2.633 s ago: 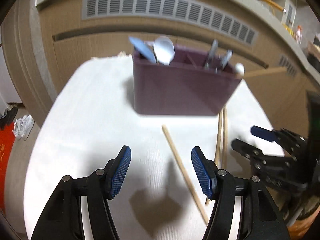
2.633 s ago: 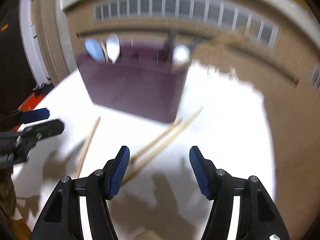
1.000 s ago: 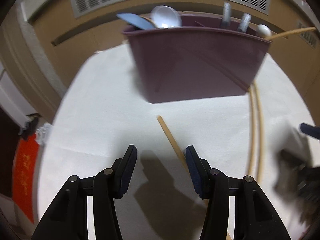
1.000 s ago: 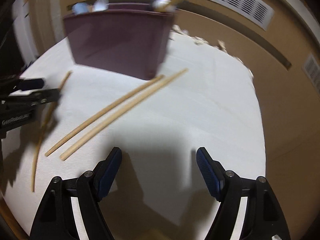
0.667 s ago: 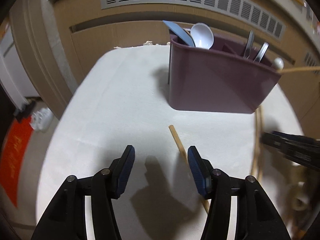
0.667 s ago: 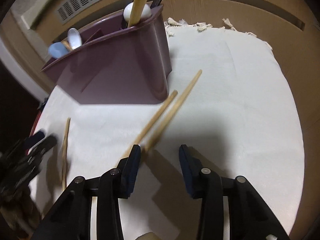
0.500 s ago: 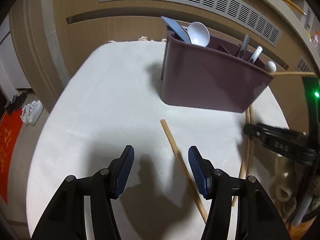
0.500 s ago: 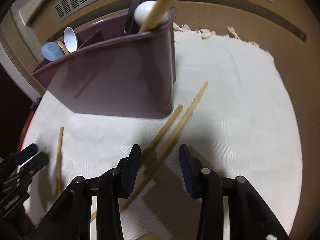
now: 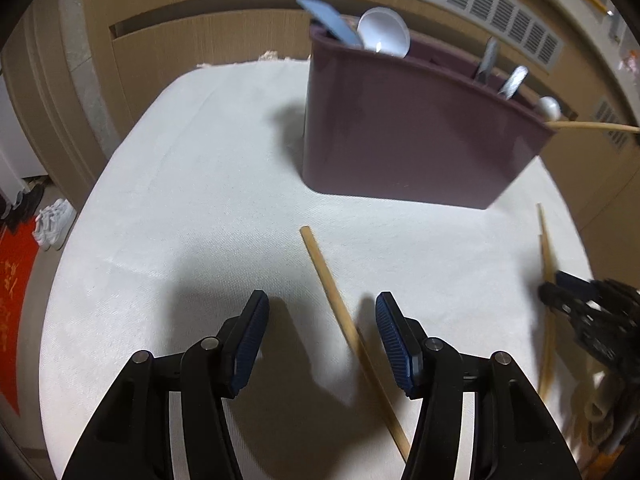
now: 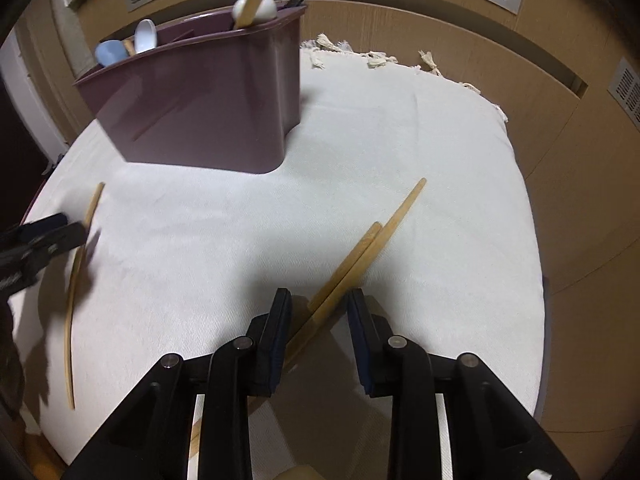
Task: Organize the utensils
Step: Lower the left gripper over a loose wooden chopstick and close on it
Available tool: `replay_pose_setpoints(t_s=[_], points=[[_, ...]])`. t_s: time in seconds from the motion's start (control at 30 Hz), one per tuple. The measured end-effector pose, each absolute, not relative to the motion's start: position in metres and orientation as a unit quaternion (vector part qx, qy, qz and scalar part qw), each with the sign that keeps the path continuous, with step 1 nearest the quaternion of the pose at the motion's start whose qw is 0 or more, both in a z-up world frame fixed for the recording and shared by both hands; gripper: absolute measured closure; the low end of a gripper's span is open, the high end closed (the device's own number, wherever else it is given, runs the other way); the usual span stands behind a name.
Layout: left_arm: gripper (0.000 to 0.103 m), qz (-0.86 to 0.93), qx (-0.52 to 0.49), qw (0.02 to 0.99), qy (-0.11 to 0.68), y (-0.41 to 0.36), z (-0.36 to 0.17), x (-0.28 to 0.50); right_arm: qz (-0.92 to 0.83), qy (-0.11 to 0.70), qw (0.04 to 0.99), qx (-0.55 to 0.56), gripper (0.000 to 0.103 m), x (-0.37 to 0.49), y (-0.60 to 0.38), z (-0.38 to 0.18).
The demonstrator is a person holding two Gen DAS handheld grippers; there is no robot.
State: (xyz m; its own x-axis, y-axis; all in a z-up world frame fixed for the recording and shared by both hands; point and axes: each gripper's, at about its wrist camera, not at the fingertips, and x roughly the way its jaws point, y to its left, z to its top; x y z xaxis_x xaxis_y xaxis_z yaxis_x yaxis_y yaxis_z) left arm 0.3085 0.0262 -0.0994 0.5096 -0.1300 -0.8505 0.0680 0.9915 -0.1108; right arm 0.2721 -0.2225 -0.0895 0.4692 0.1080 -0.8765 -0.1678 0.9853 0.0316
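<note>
Now right gripper (image 10: 318,316) closing around the chopstick pair (image 10: 360,256) — pads not yet touching; left gripper (image 9: 322,338) open over single chopstick (image 9: 340,312). Next — clench, lift to purple caddy (image 10: 208,108).

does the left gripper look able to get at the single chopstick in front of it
Probably yes. The left gripper is open and the single chopstick lies flat on the white cloth, running between its fingers with nothing on top of it. The purple holder and the right gripper stand off to the side.

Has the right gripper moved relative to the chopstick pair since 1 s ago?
Yes. The right gripper came over the chopstick pair, away from the caddy; its jaws, just closing, now straddle it.
</note>
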Motion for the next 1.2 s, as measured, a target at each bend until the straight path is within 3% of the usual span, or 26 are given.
replay_pose_setpoints(t_s=[0.07, 0.13, 0.2, 0.27, 0.47, 0.73, 0.9, 1.2], points=[[0.051, -0.046, -0.015, 0.871, 0.490, 0.021, -0.100, 0.315, 0.095, 0.502, 0.860, -0.016, 0.075, 0.269, -0.225, -0.087], [0.061, -0.040, 0.007, 0.872, 0.488, 0.011, -0.100, 0.322, 0.098, 0.487, 0.868, -0.006, 0.074, 0.265, -0.232, -0.083], [0.077, -0.046, 0.026, 0.873, 0.484, -0.002, -0.100, 0.327, 0.095, 0.480, 0.872, 0.006, 0.072, 0.266, -0.239, -0.081], [0.083, -0.074, 0.032, 0.871, 0.484, -0.016, -0.099, 0.326, 0.085, 0.481, 0.872, 0.018, 0.070, 0.267, -0.249, -0.082], [0.083, -0.134, 0.066, 0.860, 0.488, -0.052, -0.099, 0.303, 0.049, 0.486, 0.871, 0.040, 0.071, 0.285, -0.270, -0.088], [0.081, -0.120, 0.083, 0.854, 0.499, -0.041, -0.097, 0.290, 0.047, 0.505, 0.861, 0.030, 0.071, 0.308, -0.256, -0.092], [0.073, -0.114, 0.074, 0.854, 0.503, -0.026, -0.097, 0.281, 0.052, 0.518, 0.853, 0.011, 0.071, 0.297, -0.263, -0.092], [0.072, -0.118, 0.053, 0.851, 0.510, -0.021, -0.096, 0.280, 0.051, 0.514, 0.856, -0.021, 0.074, 0.304, -0.259, -0.096]])
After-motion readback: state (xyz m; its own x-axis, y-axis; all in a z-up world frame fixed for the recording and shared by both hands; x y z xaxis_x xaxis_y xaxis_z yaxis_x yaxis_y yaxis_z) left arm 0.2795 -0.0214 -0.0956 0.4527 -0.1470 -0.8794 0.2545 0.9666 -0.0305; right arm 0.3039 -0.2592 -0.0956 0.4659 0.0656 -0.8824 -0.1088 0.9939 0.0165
